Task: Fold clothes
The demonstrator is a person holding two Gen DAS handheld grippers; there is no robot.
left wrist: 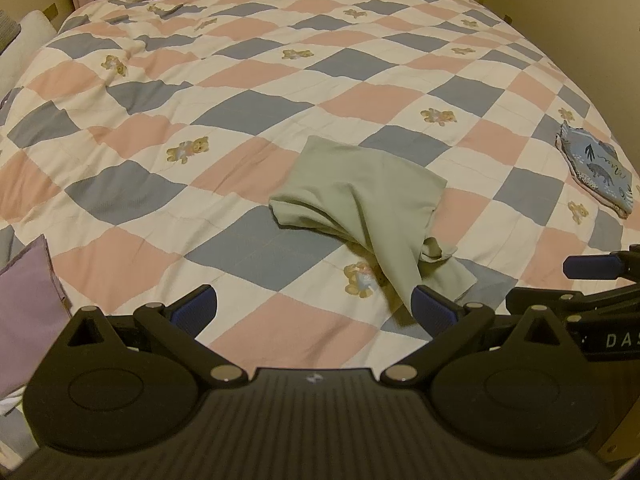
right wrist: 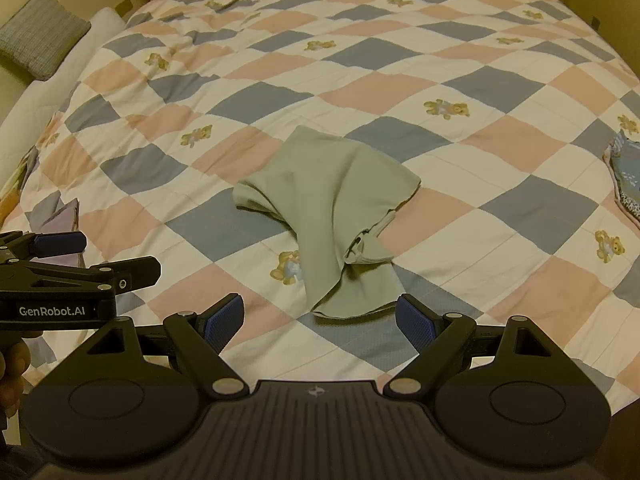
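Sage-green garment (left wrist: 352,188) lies crumpled, half doubled, mid-quilt (left wrist: 280,80), loose tail trailing toward both tools. Left gripper (left wrist: 316,308) spread wide, holding nothing; right gripper (right wrist: 320,316) likewise, its pads flanking tail hem without contact. Judged light, limp, clingy knit; will sag and bunch, so pinch hem corners, not bulk. Left view alone shows blue printed cloth (left wrist: 596,168) right of garment in full, lilac piece (left wrist: 28,312) large; right view alone shows grey cushion (right wrist: 40,32).

Left gripper (left wrist: 316,310) and right gripper (right wrist: 320,320) side by side, fingers spread wide, nothing between them.
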